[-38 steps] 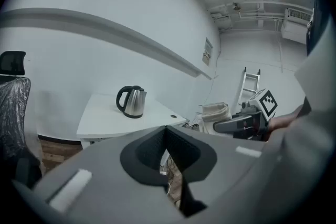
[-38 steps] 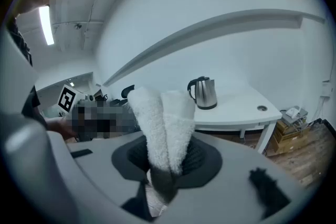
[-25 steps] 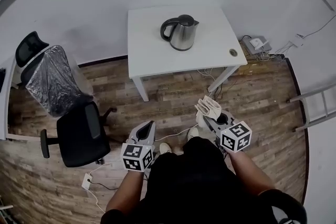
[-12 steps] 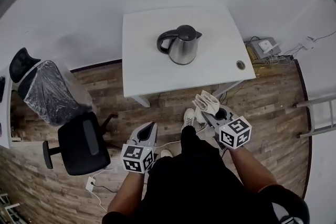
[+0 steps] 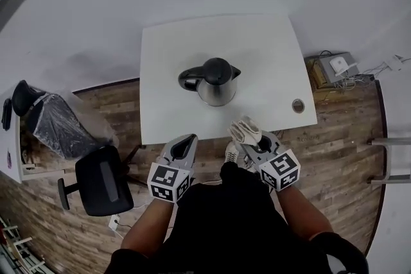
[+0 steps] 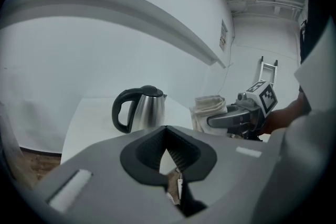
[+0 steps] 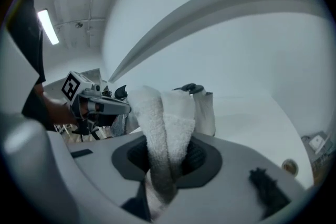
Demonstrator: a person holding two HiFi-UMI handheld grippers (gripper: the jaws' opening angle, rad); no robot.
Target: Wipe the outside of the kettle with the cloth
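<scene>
A steel kettle (image 5: 213,81) with a black handle and lid stands upright near the middle of the white table (image 5: 263,54); its handle points left. At the table's near edge my right gripper (image 5: 252,138) is shut on a folded white cloth (image 5: 244,129), which sticks out toward the kettle without touching it. In the right gripper view the cloth (image 7: 165,120) hides most of the kettle (image 7: 205,110). My left gripper (image 5: 185,141) hovers by the near edge, shut and holding nothing. The left gripper view shows the kettle (image 6: 140,108) ahead and the cloth (image 6: 208,111) to the right.
A round cable hole (image 5: 298,105) sits near the table's right front corner. On the wooden floor, a black office chair (image 5: 103,179) and a plastic-covered chair (image 5: 56,125) stand to the left. Cables and a power strip (image 5: 337,65) lie right of the table.
The person has walked up to the table. Both grippers, which were over the floor, now reach its near edge. The cloth stays gripped on the right.
</scene>
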